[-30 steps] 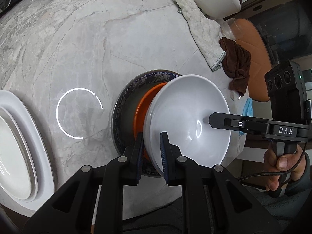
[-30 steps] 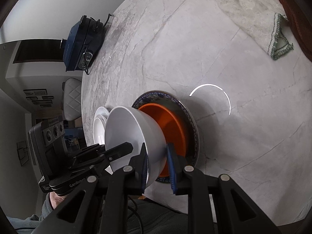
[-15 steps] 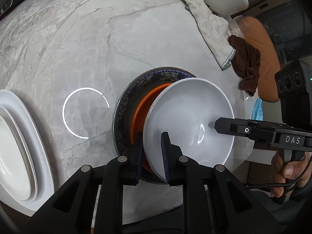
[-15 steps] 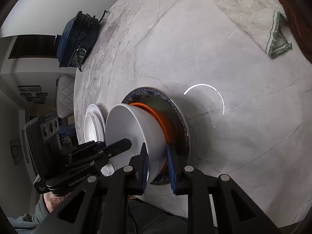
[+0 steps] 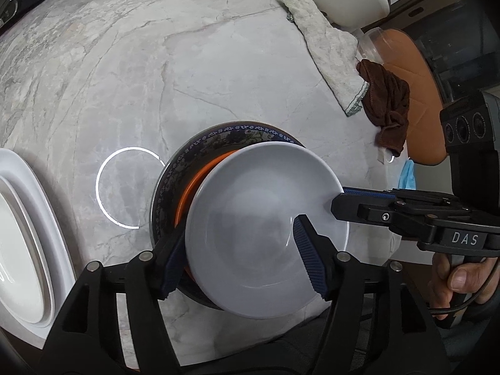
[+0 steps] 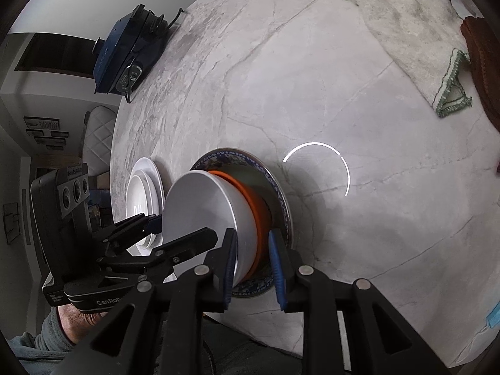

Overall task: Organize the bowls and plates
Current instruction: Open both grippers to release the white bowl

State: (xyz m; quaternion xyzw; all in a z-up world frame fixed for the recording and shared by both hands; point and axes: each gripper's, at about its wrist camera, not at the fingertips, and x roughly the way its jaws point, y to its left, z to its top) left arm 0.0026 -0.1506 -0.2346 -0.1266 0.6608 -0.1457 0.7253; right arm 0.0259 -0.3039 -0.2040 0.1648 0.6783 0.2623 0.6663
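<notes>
A white bowl [image 5: 265, 218] sits nested in an orange bowl [image 5: 190, 184] on a blue-patterned plate [image 5: 225, 134] near the marble table's front edge. My left gripper [image 5: 237, 259] is open, its jaws spread wide across the white bowl's near rim. My right gripper [image 6: 253, 262] is open a little, its jaws straddling the white bowl [image 6: 203, 209] and the orange bowl's rim [image 6: 250, 206] without pinching them. The plate also shows in the right wrist view [image 6: 275, 181].
A stack of white plates [image 5: 22, 234] lies at the left, also in the right wrist view [image 6: 143, 193]. A white towel [image 5: 331, 53] and a brown cloth [image 5: 387, 103] lie at the far right. A dark blue device [image 6: 125, 47] sits at the far edge.
The white bowl has come down from a tilted hold into the orange bowl. Both grippers, shut on its rim before, have opened, the left one widely.
</notes>
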